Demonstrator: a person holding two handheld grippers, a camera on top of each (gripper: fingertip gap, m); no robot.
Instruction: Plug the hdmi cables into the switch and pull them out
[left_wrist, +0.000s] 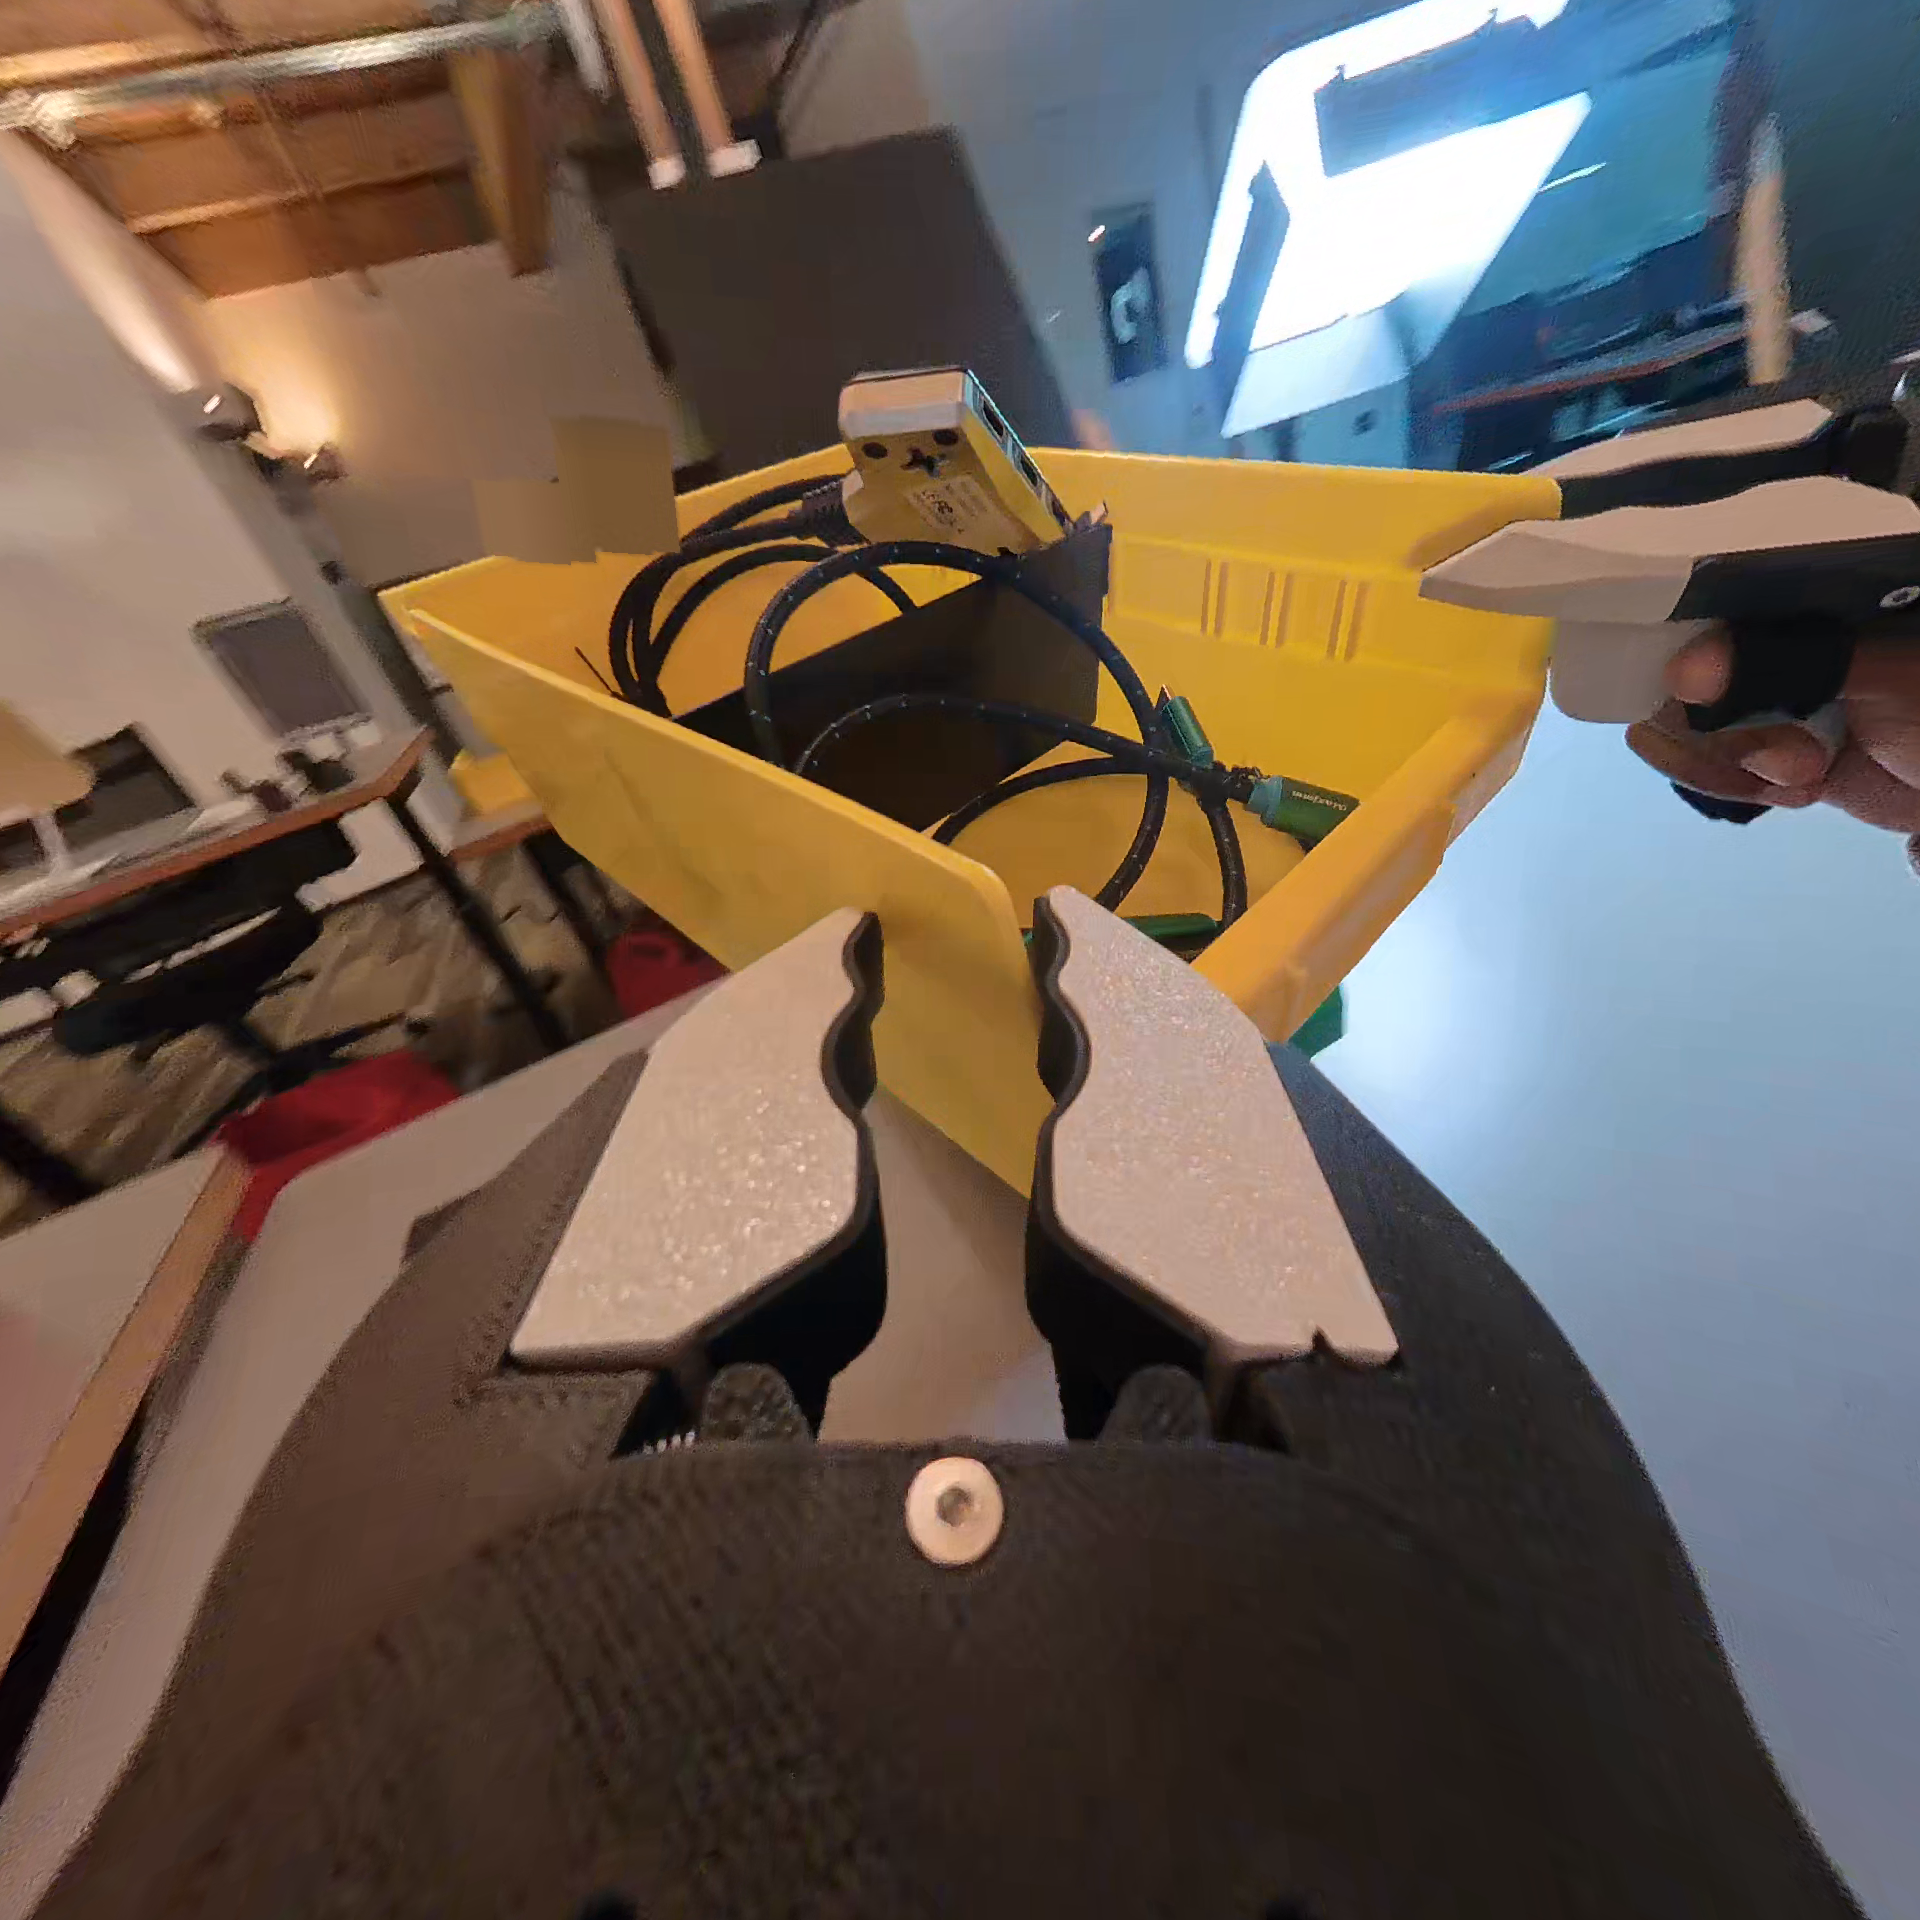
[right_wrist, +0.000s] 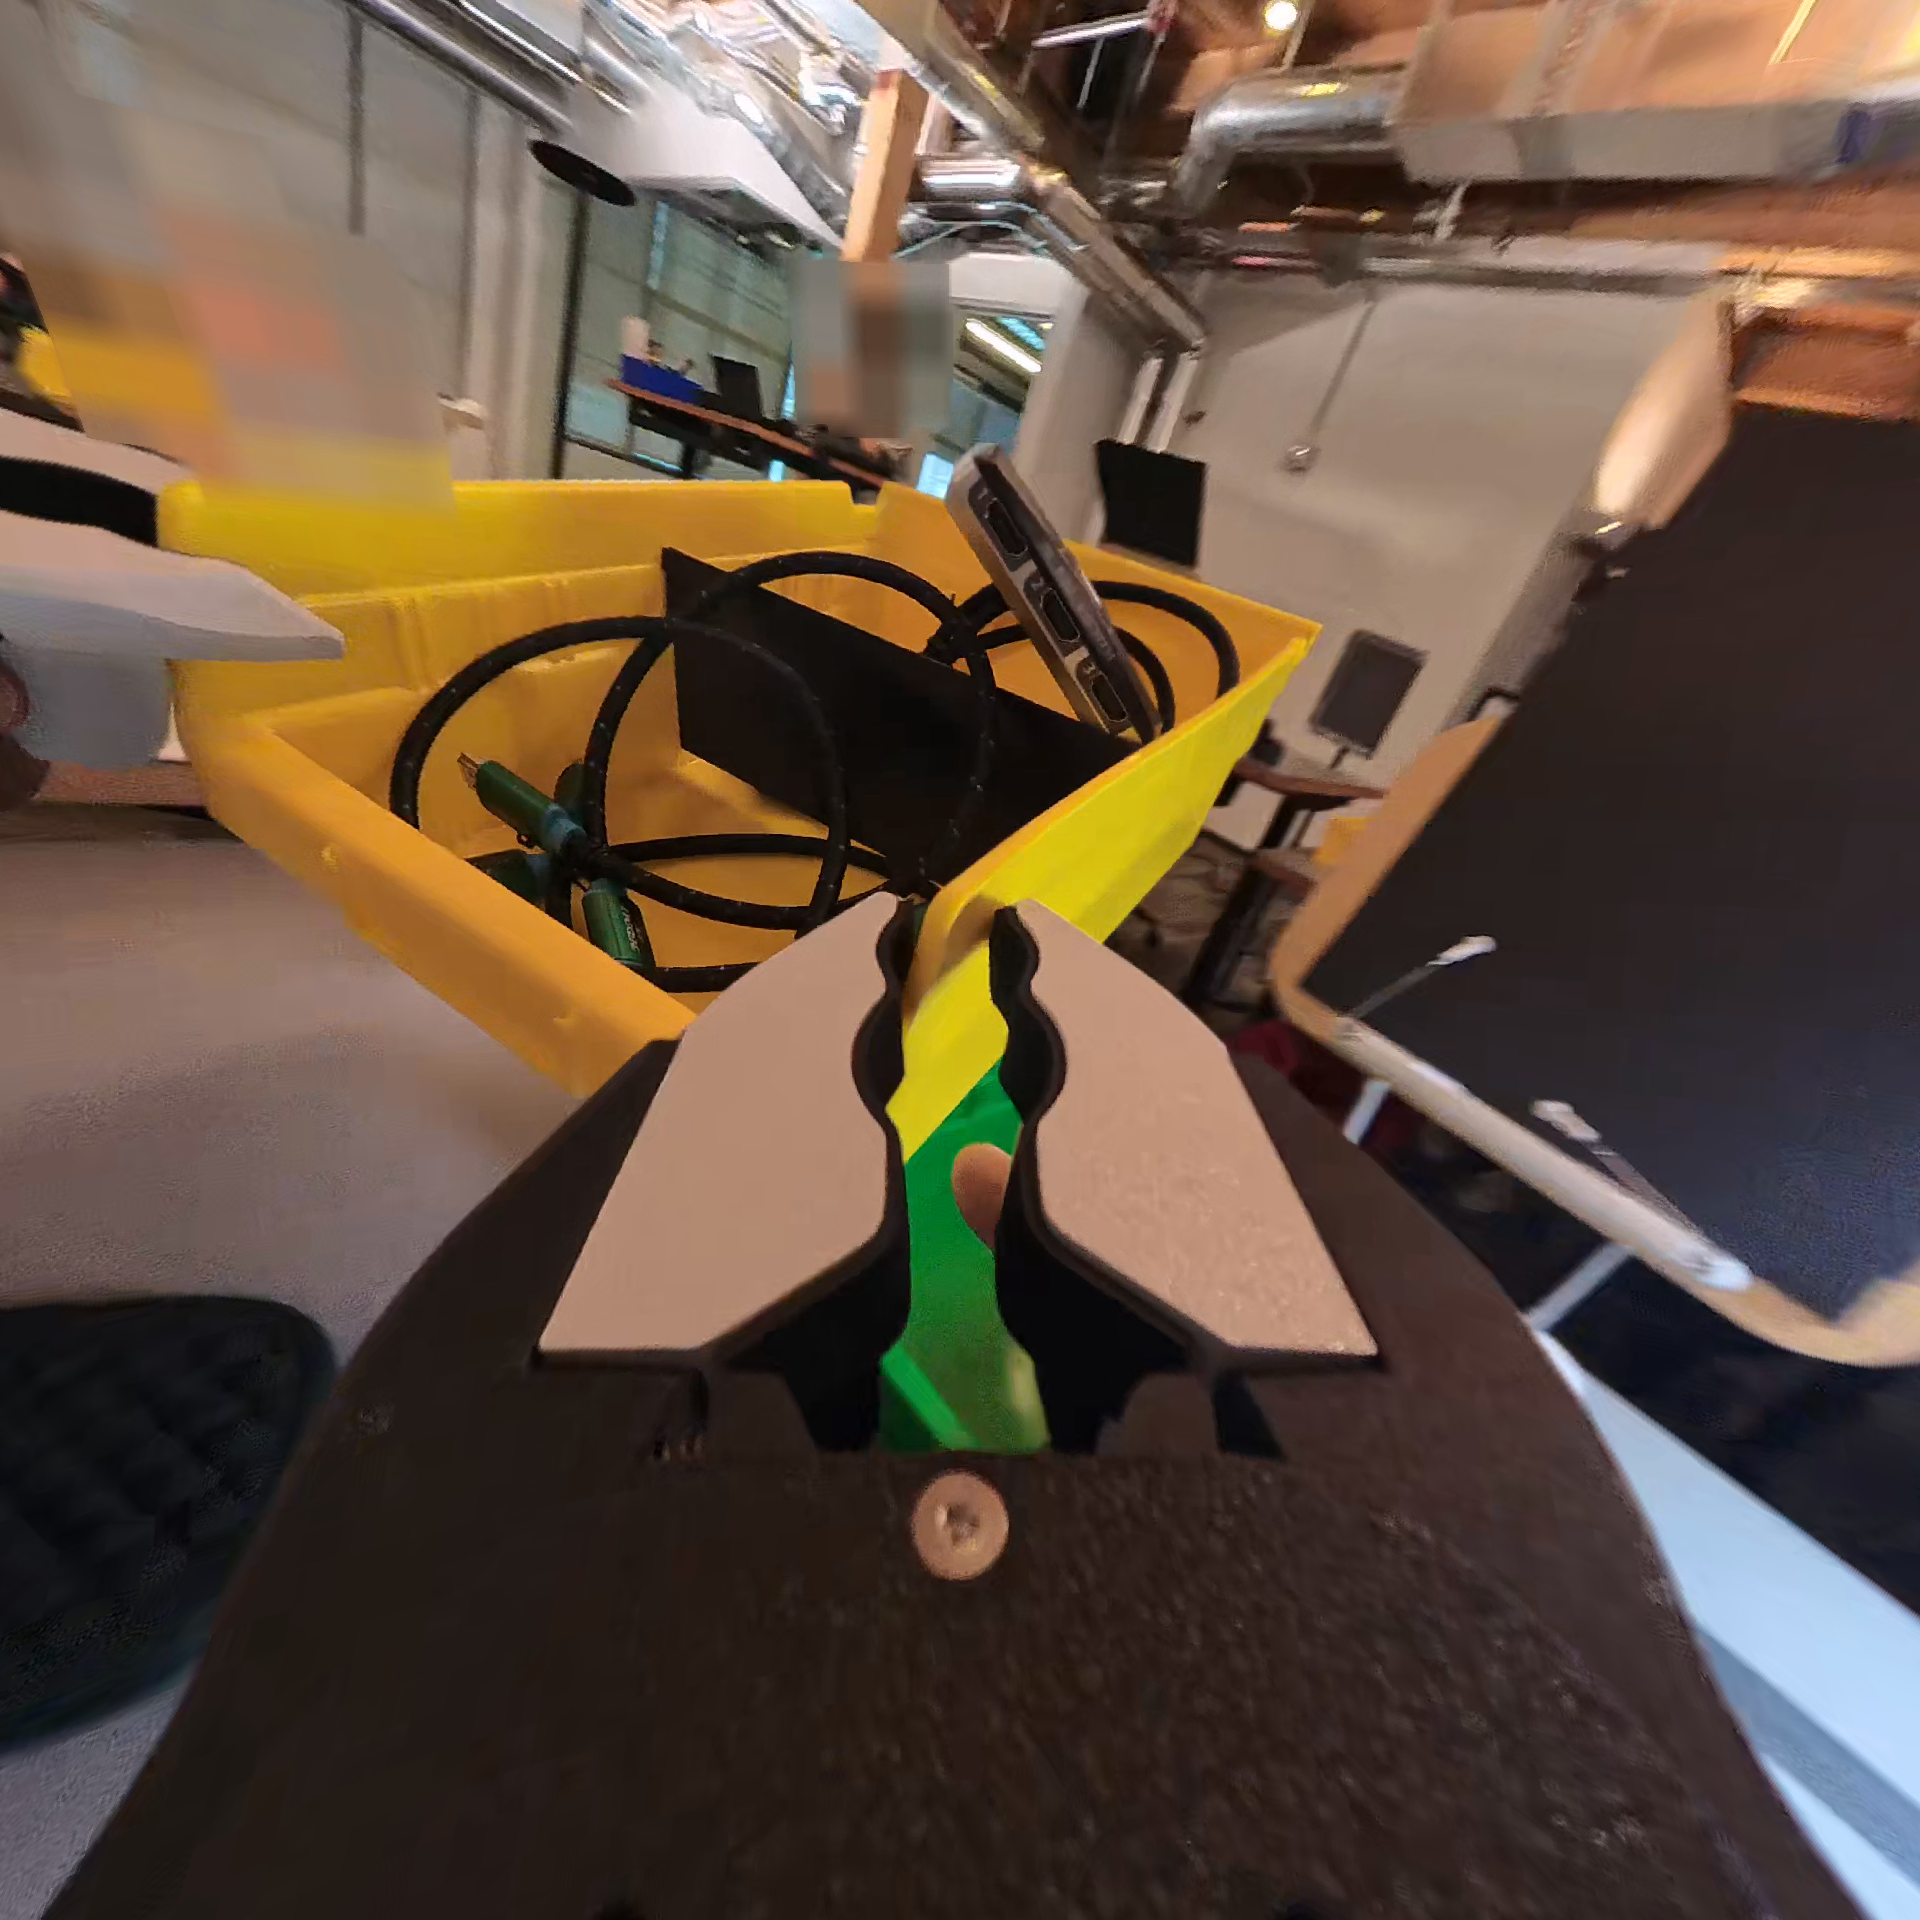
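Left gripper (left_wrist: 956, 925) and right gripper (right_wrist: 948, 920) each pinch the yellow bin (left_wrist: 1299, 603) wall; ahead, limp cables (left_wrist: 1143, 727) (grab the rigid green plugs (right_wrist: 520, 795)).

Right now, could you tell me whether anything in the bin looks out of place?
Yes: the switch is propped askew on the divider, poking above the bin rim, with cables tangled beneath.

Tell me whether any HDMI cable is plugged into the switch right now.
None plugged in, as far as visible. The switch leans on the yellow bin's black divider, visible ports empty; green-ended HDMI cables lie loose in the bin.
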